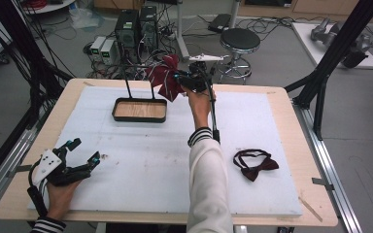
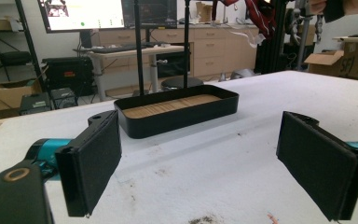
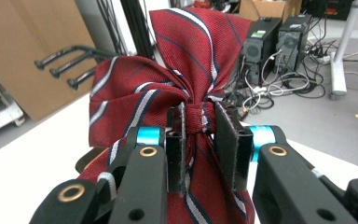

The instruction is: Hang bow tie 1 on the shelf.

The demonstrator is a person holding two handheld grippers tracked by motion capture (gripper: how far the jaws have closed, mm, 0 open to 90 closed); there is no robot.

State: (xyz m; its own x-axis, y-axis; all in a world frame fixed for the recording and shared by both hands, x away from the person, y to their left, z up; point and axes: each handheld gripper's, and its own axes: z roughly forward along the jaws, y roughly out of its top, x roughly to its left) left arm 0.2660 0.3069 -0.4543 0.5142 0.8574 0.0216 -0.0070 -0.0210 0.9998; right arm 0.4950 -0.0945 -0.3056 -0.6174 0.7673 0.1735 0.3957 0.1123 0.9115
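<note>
A striped red bow tie (image 1: 166, 77) hangs in the air above the far side of the table, just right of the black tray (image 1: 140, 110). My right gripper (image 1: 183, 81) is shut on the bow tie's centre knot (image 3: 196, 119), its wings spreading up and left past the jaws. The tray (image 2: 177, 112) has a wooden floor and two thin black posts rising from its back. My left gripper (image 1: 80, 153) rests at the near left of the table, open, with nothing between its pads (image 2: 95, 163). A second, dark red bow tie (image 1: 255, 165) with a black strap lies on the white mat at the near right.
The white foam mat (image 1: 141, 165) covers most of the wooden table. A black frame post (image 1: 320, 77) stands at the right edge. Behind the table are a stool (image 1: 239, 41), computers (image 1: 136, 26) and cables on the floor.
</note>
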